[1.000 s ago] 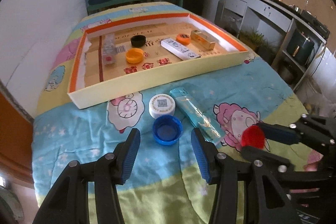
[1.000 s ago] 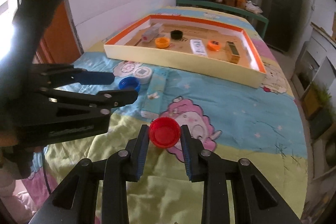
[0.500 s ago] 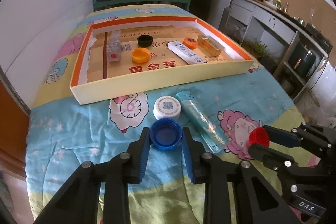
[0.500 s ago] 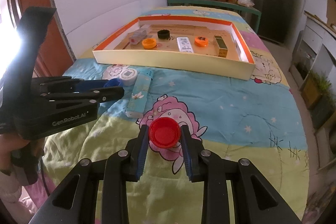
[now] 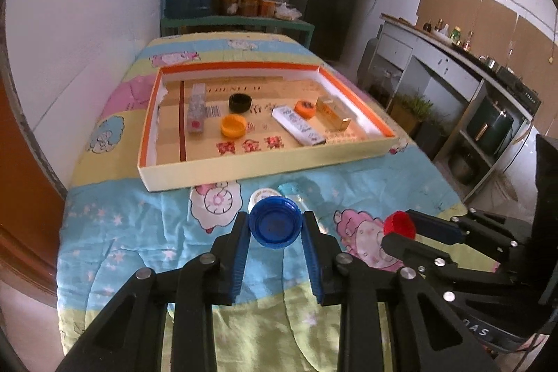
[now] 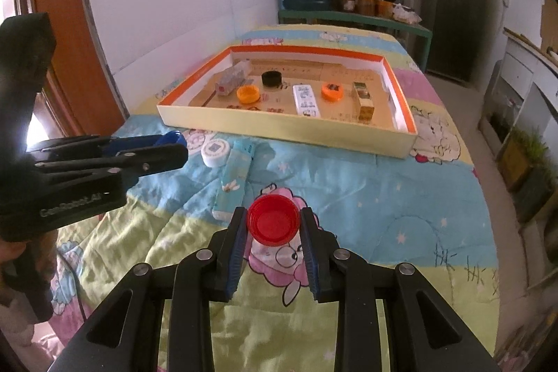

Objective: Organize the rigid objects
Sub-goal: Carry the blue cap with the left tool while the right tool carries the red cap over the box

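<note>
- Clamping a blue cap (image 5: 275,226), the left hand-held gripper (image 5: 275,232) has its pads pressed on the cap's two sides; its jaws closed on the cap within the last second, and the cap now sits clear of the blanket (image 5: 139,232), open side toward the camera.
- The right hand-held gripper (image 6: 273,225) is clamped on a red cap (image 6: 273,219), likewise held above the blanket near its near edge.
- A white cap (image 6: 216,153) and a teal packet (image 6: 234,176) lie on the blanket just in front of the tray (image 6: 279,128), the cap to the packet's left and close beside it.
- The tray sits across the middle of the blanket and holds a black cap (image 6: 271,78), two orange caps (image 6: 248,93), a white box (image 6: 306,100), a gold box (image 6: 363,100) and a clear box (image 6: 232,80) near its left wall.
- A person's hand shows dimly at the left edge of the right view.
</note>
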Tool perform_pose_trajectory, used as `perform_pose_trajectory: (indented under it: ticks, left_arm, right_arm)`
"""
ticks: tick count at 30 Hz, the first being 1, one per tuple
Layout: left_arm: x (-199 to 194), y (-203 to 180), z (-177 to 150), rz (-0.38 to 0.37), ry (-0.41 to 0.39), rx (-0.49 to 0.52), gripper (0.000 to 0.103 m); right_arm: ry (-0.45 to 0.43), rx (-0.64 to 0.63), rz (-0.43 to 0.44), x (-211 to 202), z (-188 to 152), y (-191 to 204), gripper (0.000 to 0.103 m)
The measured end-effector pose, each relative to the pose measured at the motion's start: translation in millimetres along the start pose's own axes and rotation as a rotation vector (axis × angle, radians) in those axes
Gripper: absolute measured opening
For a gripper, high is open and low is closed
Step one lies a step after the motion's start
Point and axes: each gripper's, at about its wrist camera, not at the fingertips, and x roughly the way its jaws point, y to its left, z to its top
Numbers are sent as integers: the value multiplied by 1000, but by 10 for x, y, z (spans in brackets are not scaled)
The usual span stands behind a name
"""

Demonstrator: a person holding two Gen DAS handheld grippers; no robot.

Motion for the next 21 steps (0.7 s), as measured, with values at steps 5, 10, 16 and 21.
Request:
perform_pose_trajectory:
  ticks: [5,10,16,21]
  left_arm:
    - [-77,15,74,-8,-25,-10,30]
    - [-118,17,155,-14,-42,-9,30]
    - [-134,46,281,-3,-68,-6,30]
    - [-131,139,394,14,-84,-14,30]
  right_arm:
    - [-18,-13,-4,-37,103,13,30]
    - [-39,-31,-14,-70,215,13,30]
    - [-67,-43,-36,-112,355,-35,30]
    - [-75,-44,-58,-112,452,-115,30]
